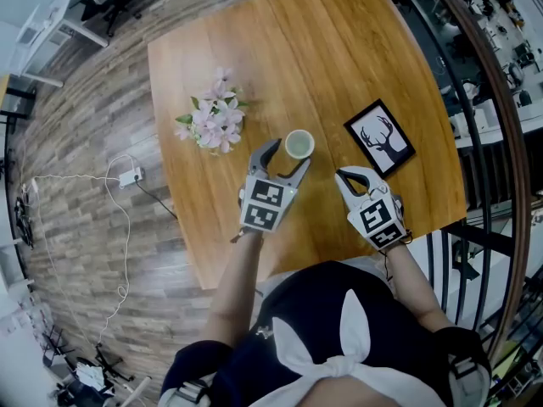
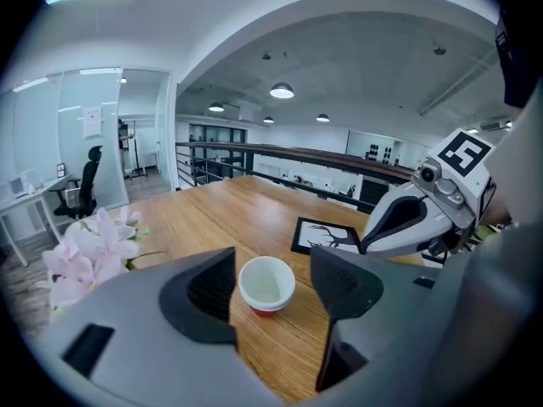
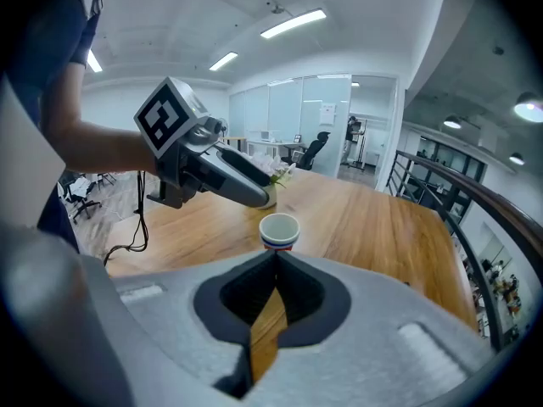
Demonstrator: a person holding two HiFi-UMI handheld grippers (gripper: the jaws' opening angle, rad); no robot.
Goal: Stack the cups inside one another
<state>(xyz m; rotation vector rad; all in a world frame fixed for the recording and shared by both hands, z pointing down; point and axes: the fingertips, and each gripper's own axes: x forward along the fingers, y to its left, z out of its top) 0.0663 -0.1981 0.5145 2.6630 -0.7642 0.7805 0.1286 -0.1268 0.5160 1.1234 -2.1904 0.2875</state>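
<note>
A white cup [image 1: 299, 144] with red and blue bands near its foot stands upright on the wooden table [image 1: 339, 66]. My left gripper [image 1: 288, 155] is open just in front of it. In the left gripper view the cup [image 2: 267, 284] sits between the spread jaws of the left gripper [image 2: 273, 261], and neither pad touches it. My right gripper [image 1: 342, 175] is shut and empty, to the right of the cup and nearer the person. In the right gripper view the cup [image 3: 279, 230] stands beyond the closed tips of the right gripper [image 3: 276, 257], with the left gripper [image 3: 212, 172] to its left.
A bunch of pink flowers [image 1: 214, 121] sits left of the cup. A black-framed deer picture [image 1: 380, 138] lies to the right. The table's near edge runs under both grippers. A white cable and plug [image 1: 127, 176] lie on the floor at left; a railing [image 1: 492, 125] curves at right.
</note>
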